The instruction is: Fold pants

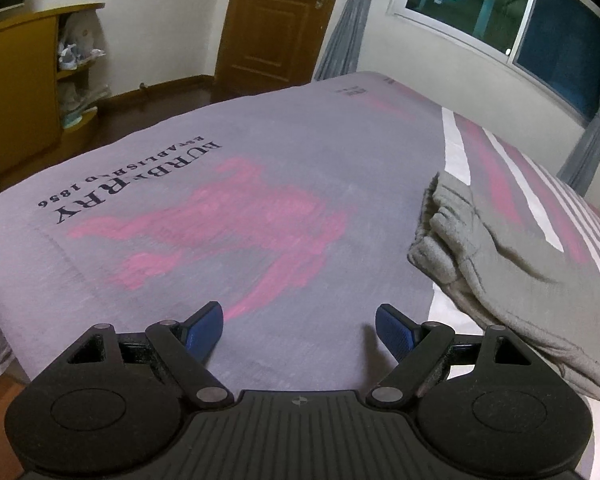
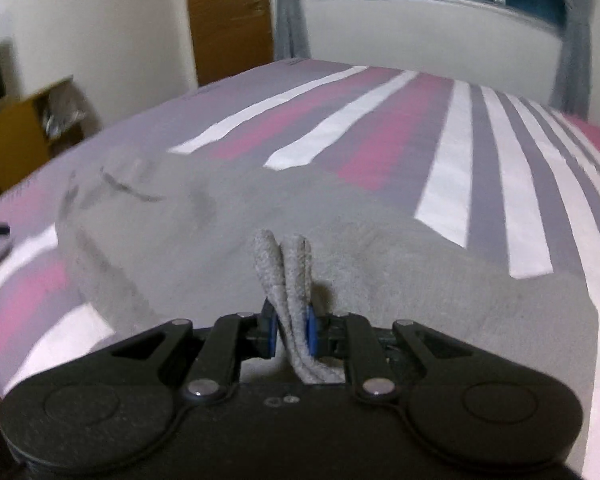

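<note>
- The right gripper [image 2: 291,330] is clamped nearly closed on a bunched edge of the grey pants [image 2: 260,220]; two rolled layers of cloth stand up between its blue pads [image 2: 310,330], and the rest of the garment spreads ahead of it and to both sides on the striped bedcover [image 2: 444,184].
- The left gripper [image 1: 299,326] has its jaws wide apart and nothing between them; it hangs over bare bedcover, with the pants lying off to its right, a folded, rolled end [image 1: 440,240] nearest to it.
- The step in hand looks like carrying the gripped edge across to make a fold. The right-wrist view is smeared, so which part of the pants is pinched cannot be told for sure; it may be a hem or the waistband.
- To do it well, the right grip should stay firm on both layers so that neither slips out mid-carry.
- The edge should travel low and level, letting the cloth drape without dragging the lower layer into wrinkles.
- The empty left gripper would do best to move right and pin or take the near end, keeping the fold line straight.
</note>
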Demonstrator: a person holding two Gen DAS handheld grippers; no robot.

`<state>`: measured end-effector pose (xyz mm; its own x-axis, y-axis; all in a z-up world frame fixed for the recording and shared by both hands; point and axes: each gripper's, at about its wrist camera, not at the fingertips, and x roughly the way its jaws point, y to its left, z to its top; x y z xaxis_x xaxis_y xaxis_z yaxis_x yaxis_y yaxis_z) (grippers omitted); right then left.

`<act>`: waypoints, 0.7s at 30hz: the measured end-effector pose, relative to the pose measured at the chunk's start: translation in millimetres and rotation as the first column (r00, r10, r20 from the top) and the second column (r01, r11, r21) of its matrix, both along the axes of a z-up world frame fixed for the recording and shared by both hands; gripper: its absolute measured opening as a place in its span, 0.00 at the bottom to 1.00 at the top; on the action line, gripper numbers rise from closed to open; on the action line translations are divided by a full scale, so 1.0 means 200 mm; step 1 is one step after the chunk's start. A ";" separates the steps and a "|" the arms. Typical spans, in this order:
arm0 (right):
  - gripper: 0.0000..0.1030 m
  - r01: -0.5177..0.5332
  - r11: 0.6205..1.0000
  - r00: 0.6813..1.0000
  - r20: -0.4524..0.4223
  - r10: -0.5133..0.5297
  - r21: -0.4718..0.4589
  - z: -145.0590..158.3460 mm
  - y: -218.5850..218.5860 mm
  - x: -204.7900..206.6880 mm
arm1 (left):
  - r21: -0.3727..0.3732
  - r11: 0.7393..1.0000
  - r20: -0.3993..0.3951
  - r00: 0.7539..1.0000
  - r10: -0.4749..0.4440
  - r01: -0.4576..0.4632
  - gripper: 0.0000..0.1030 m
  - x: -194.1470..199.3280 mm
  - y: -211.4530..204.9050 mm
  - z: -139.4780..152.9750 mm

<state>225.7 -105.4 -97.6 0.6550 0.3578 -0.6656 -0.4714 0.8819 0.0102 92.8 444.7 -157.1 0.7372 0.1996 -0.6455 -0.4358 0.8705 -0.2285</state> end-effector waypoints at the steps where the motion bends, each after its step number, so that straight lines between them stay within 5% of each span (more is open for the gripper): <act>1: 0.13 0.001 1.000 1.000 -0.003 -0.001 -0.001 -0.01 0.00 0.00 | 0.002 1.000 0.002 1.000 0.001 -0.001 0.81 0.00 0.00 0.00; 21: 0.17 -0.046 0.997 0.998 0.044 0.049 -0.068 -0.08 0.09 -0.10 | 0.064 0.998 -0.033 0.999 -0.025 0.028 0.81 -0.02 -0.05 -0.03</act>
